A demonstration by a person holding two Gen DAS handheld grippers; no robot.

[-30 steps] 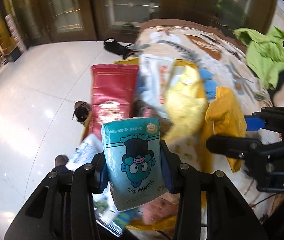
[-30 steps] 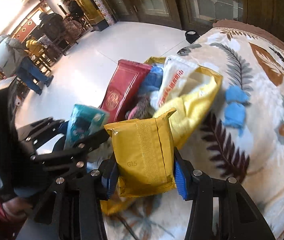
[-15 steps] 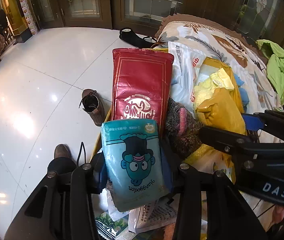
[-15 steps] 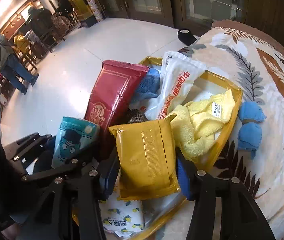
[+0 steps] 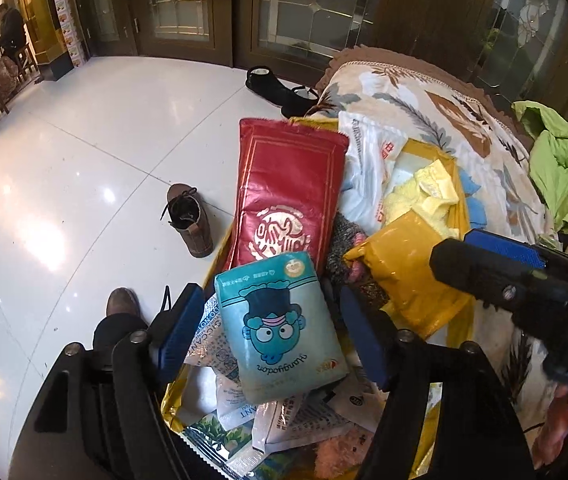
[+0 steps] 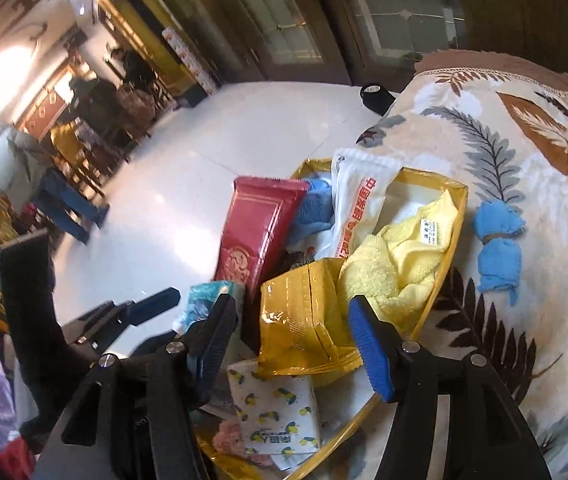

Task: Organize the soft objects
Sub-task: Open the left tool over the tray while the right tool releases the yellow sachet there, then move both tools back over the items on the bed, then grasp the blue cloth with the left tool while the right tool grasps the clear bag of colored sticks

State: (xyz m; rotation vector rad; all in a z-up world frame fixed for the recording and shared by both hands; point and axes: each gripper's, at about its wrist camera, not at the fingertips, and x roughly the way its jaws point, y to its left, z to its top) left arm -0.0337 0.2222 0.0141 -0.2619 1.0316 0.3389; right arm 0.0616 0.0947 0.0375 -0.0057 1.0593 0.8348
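- Your left tongs [image 5: 267, 326] stand wide; the teal cartoon packet [image 5: 279, 328] lies loose between them on the pile in the yellow tray [image 6: 458, 216]
- Your right tongs [image 6: 292, 336] gape too; the yellow pouch [image 6: 304, 316] rests in the tray, against the yellow towel [image 6: 400, 264]

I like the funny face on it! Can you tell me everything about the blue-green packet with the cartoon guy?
The teal packet is a soft, shiny plastic pouch printed with an upside-down cartoon face wearing a black top hat. It lies flat on other packets in the yellow tray, tilted slightly, between the open left gripper's blue pads without being squeezed. Its top edge meets the red pouch.
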